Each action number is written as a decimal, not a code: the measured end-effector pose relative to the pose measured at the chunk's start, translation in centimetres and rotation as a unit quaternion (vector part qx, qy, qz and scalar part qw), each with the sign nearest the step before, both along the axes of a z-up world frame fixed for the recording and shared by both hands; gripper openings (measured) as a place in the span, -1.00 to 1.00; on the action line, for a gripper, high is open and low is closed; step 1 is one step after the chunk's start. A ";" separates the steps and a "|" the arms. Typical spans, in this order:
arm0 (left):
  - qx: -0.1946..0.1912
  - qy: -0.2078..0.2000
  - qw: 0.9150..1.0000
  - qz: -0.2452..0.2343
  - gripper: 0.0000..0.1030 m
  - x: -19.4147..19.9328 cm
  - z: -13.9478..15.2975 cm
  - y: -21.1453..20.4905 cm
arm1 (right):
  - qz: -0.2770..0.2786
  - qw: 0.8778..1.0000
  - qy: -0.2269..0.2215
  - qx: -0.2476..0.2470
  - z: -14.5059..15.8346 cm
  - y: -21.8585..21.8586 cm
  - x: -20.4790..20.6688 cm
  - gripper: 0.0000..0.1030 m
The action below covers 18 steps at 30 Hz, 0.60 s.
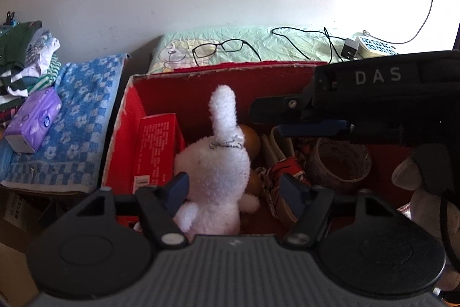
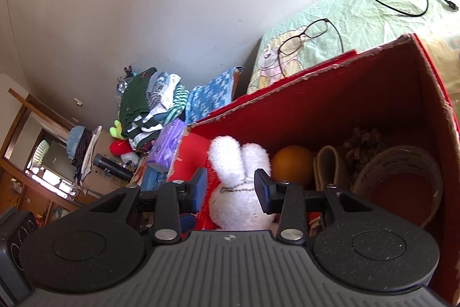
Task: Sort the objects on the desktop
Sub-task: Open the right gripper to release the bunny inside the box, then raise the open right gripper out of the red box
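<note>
**A:** How far along are you with the sorting?

**B:** Well on. The red box [image 1: 184, 94] just ahead of your left gripper [image 1: 234, 189] already holds a red carton [image 1: 156, 146], an orange ball [image 2: 291, 164], a tape roll [image 1: 339, 163], a pine cone [image 2: 363, 143] and some strapped item I can't identify. The white plush rabbit [image 1: 218, 171] is in there too, ears up.

**A:** Is either gripper holding the rabbit?

**B:** Your left gripper is released: its jaws stand apart, one on each side of the rabbit's body, with a clear gap on the right side. Your right gripper [image 2: 230, 187] frames the rabbit's head; its jaws look just beside the fur, but I can't tell whether they press on it.

**A:** What's left?

**B:** Judging by what lies outside the box: glasses [image 1: 222, 48] and a cable with charger [image 1: 349, 48] beyond it on the bed cover, a purple tissue pack [image 1: 34, 120] far to your left on the blue towel [image 1: 80, 117], and a grey plush [image 1: 422, 192] at your right.
</note>
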<state>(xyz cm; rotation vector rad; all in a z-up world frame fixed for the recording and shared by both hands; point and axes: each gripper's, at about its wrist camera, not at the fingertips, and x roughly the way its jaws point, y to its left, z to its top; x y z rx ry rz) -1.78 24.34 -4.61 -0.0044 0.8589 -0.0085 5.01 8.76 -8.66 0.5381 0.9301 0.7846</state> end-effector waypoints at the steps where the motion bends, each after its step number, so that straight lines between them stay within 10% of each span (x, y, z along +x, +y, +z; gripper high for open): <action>1: 0.002 0.001 1.000 0.000 0.39 0.1 0.0 -0.1 | -0.002 1.000 0.000 -0.001 0.0 -0.1 0.0 -0.21; 18: 0.036 0.050 0.998 0.029 0.51 2.0 -1.1 -1.1 | -0.038 0.997 -0.033 -0.058 0.5 -1.6 -1.7 -0.21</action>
